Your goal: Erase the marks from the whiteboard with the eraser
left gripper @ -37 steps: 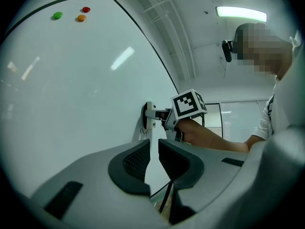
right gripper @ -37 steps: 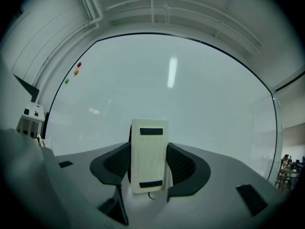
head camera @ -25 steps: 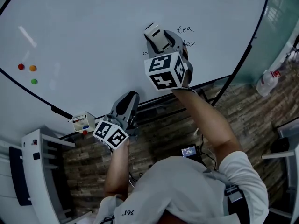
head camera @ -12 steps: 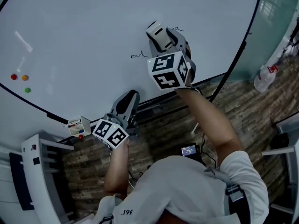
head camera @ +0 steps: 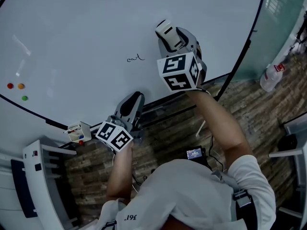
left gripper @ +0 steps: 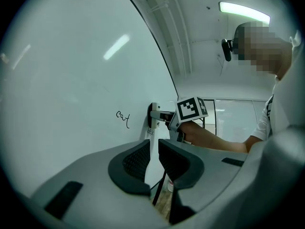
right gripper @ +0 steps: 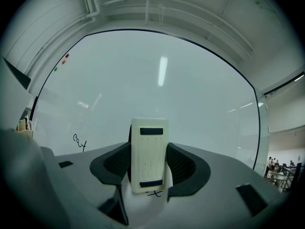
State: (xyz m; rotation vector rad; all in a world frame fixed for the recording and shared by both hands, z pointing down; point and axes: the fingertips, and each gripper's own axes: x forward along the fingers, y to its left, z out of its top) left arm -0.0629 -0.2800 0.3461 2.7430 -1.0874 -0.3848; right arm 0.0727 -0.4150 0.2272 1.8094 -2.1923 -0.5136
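The whiteboard (head camera: pixel 86 28) fills the upper head view. The handwritten word "cat" (head camera: pixel 135 58) is on it, also seen in the left gripper view (left gripper: pixel 123 119) and the right gripper view (right gripper: pixel 79 141). My right gripper (head camera: pixel 168 36) is shut on the white eraser (head camera: pixel 165 34), which is pressed flat to the board to the right of "cat". The eraser (right gripper: pixel 148 154) sits upright between the jaws, with a small dark mark (right gripper: pixel 153 193) just below it. My left gripper (head camera: pixel 129 107) hangs low by the board's bottom edge, its jaws together with nothing in them.
Red (head camera: pixel 9 86), orange (head camera: pixel 20 86) and green (head camera: pixel 24 98) magnets are at the board's left. A small box of markers (head camera: pixel 76 132) rests on the ledge. A white rack (head camera: pixel 38 176) stands at lower left, a plastic bottle (head camera: pixel 271 78) at right.
The right gripper slid the eraser rightward over the words at its right, which no longer show in the head view. "cat" is now uncovered at its left. The left gripper stayed put.
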